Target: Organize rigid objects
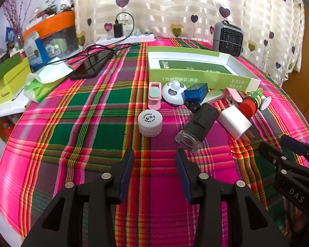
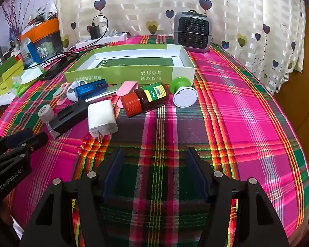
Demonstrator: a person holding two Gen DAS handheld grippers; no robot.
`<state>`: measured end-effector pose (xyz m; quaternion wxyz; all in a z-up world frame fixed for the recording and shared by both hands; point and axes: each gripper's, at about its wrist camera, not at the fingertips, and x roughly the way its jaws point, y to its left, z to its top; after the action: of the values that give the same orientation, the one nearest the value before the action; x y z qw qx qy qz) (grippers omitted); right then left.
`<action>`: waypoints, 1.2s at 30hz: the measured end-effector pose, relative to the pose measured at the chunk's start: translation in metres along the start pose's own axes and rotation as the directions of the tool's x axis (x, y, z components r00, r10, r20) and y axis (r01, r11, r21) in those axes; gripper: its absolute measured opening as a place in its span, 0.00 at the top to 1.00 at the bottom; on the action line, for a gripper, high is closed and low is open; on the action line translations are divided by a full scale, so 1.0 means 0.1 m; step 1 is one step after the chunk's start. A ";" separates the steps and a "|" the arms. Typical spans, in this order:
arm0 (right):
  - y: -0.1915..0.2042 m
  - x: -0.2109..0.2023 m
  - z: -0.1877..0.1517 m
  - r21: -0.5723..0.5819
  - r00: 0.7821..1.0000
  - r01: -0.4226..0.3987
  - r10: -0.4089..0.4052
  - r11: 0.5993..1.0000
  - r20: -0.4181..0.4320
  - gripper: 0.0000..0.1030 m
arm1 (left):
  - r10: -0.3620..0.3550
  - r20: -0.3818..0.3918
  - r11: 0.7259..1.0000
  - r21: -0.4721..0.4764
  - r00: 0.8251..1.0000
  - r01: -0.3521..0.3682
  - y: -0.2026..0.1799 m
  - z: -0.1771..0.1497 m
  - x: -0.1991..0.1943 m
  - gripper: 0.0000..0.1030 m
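Small rigid objects lie on the plaid table in front of an open green box [image 1: 204, 79] [image 2: 131, 72]: a white round jar [image 1: 150, 123] [image 2: 45, 113], a black stamp [image 1: 197, 127] [image 2: 69, 117], a white charger plug [image 1: 234, 124] [image 2: 102, 118], a brown bottle with a red cap [image 2: 146, 98] [image 1: 250, 103], a panda gadget [image 1: 173, 93], a blue device [image 2: 90, 88] [image 1: 195, 91], pink clips [image 1: 154, 95] and a green-and-white piece [image 2: 183, 93]. My left gripper [image 1: 154, 158] is open and empty, just short of the jar and stamp. My right gripper [image 2: 155, 157] is open and empty, below the charger and bottle.
A grey mini heater [image 2: 192, 33] [image 1: 227, 37] stands behind the box. A power strip with a charger [image 1: 125, 38], a black phone with cables [image 1: 90, 65], tissues [image 1: 45, 80] and stacked boxes [image 1: 8, 78] crowd the far left. Curtains hang behind.
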<state>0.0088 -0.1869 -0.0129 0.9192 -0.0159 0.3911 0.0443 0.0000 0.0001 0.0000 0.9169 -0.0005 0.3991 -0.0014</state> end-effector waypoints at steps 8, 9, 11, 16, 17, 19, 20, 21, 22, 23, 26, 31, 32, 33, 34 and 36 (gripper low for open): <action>0.00 0.00 -0.01 -0.001 1.000 0.002 -0.002 1.000 0.004 0.39 | 0.001 0.001 1.000 0.000 1.000 -0.001 0.00 0.00 0.00 0.61; 0.00 0.00 -0.01 -0.001 1.000 0.003 -0.003 1.000 0.003 0.39 | 0.001 0.000 1.000 0.000 1.000 -0.001 0.00 0.00 0.00 0.61; 0.00 0.00 -0.01 -0.001 1.000 0.001 -0.001 1.000 0.007 0.39 | 0.001 0.001 1.000 0.001 1.000 -0.001 0.00 0.00 0.00 0.61; 0.00 0.00 -0.01 -0.001 1.000 0.001 -0.001 1.000 0.008 0.39 | 0.001 0.001 1.000 0.001 1.000 -0.001 0.00 0.00 0.00 0.61; 0.00 0.00 -0.01 -0.001 1.000 0.001 -0.001 1.000 0.008 0.39 | 0.001 0.001 1.000 0.001 1.000 -0.001 0.00 0.00 0.00 0.61; 0.00 0.00 -0.01 -0.001 1.000 0.001 -0.001 1.000 0.009 0.39 | 0.002 0.002 1.000 0.001 1.000 -0.002 0.00 0.00 0.00 0.61; 0.00 0.00 -0.01 -0.001 1.000 0.001 -0.001 1.000 0.009 0.39 | 0.002 0.002 1.000 0.002 1.000 -0.002 0.00 0.00 0.00 0.61; 0.00 0.00 -0.01 -0.001 1.000 0.001 -0.001 1.000 0.009 0.39 | 0.001 0.002 1.000 0.001 1.000 -0.001 0.00 0.00 0.00 0.61; 0.00 0.00 -0.01 -0.001 1.000 0.001 -0.001 1.000 0.009 0.39 | 0.002 0.002 1.000 0.002 1.000 -0.002 0.00 0.00 0.00 0.61; 0.00 0.00 -0.01 -0.001 1.000 0.001 -0.001 1.000 0.010 0.39 | 0.002 0.002 1.000 0.002 1.000 -0.002 0.00 0.00 0.00 0.61; 0.00 0.00 -0.02 0.000 1.000 0.001 -0.001 1.000 0.010 0.39 | 0.002 0.002 1.000 0.002 1.000 -0.002 0.00 0.00 0.00 0.61; 0.00 0.00 -0.02 -0.001 1.000 0.001 -0.001 1.000 0.011 0.39 | 0.002 0.003 1.000 0.002 1.000 -0.002 0.00 0.00 0.00 0.61; 0.00 0.00 -0.02 -0.001 1.000 0.001 -0.001 1.000 0.011 0.39 | 0.002 0.003 1.000 0.002 1.000 -0.002 0.00 0.00 0.00 0.61; 0.00 0.00 -0.02 -0.001 1.000 0.001 -0.001 1.000 0.011 0.39 | 0.002 0.003 1.000 0.002 1.000 -0.002 0.00 0.00 0.00 0.61; 0.00 0.00 -0.02 -0.001 1.000 0.001 -0.001 1.000 0.012 0.39 | 0.002 0.003 1.000 0.002 1.000 -0.002 0.00 0.00 0.00 0.61; 0.00 0.00 -0.02 0.000 1.000 0.001 -0.001 1.000 0.012 0.39 | 0.002 0.003 1.000 0.002 1.000 -0.002 0.00 0.00 0.00 0.61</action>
<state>0.0071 -0.1866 -0.0140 0.9215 -0.0161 0.3856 0.0439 0.0000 0.0000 0.0001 0.9176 0.0009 0.3976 -0.0007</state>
